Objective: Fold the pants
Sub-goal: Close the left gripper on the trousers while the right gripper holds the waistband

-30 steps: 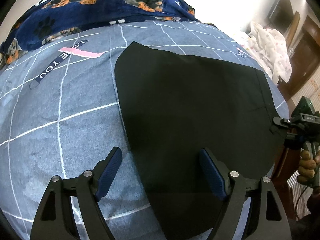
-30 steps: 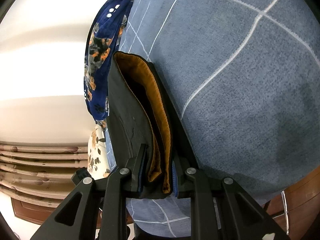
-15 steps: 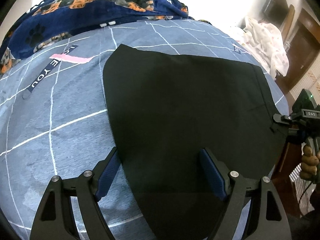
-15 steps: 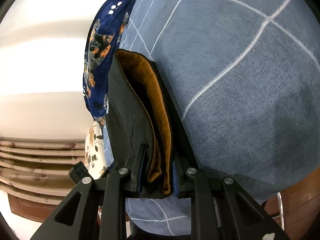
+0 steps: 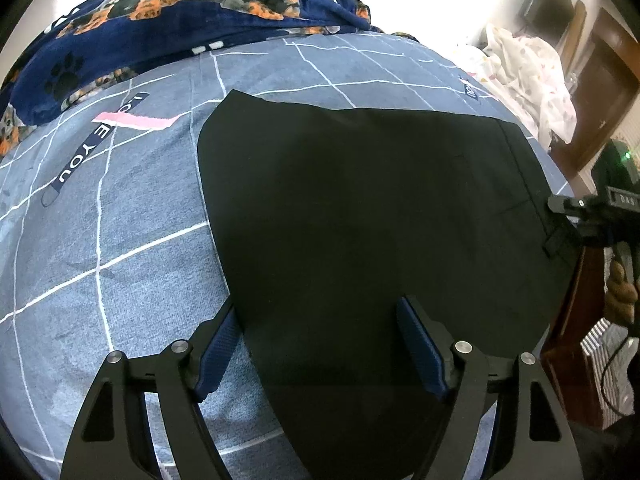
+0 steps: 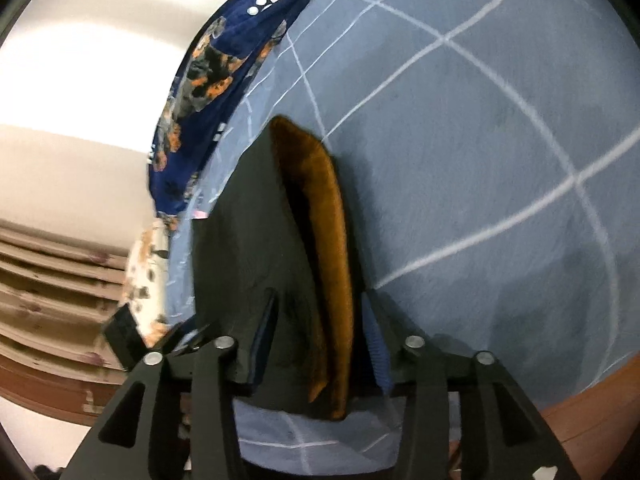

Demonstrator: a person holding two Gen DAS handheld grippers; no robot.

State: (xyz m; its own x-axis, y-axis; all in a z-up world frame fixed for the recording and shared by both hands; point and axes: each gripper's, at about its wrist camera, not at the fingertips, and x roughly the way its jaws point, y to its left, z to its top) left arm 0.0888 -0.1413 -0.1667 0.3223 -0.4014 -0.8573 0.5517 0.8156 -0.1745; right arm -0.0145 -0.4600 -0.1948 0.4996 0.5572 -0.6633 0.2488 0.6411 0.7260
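Pants (image 5: 376, 216) — matte black, orange fleecy lining, folded flat.

Your left gripper (image 5: 316, 320) hangs tilted downward, jaws spread wide and gripping nothing. Your right gripper (image 6: 320, 328) has just been opening, its pads now clear of the cloth between them.

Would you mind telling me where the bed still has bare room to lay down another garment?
The widest free patch is the grey checked bedspread left of the black pants, bordered at the far side by the navy dog-print blanket. A narrower strip runs between pants and blanket. The right edge is crowded: the right gripper there, white laundry beyond.
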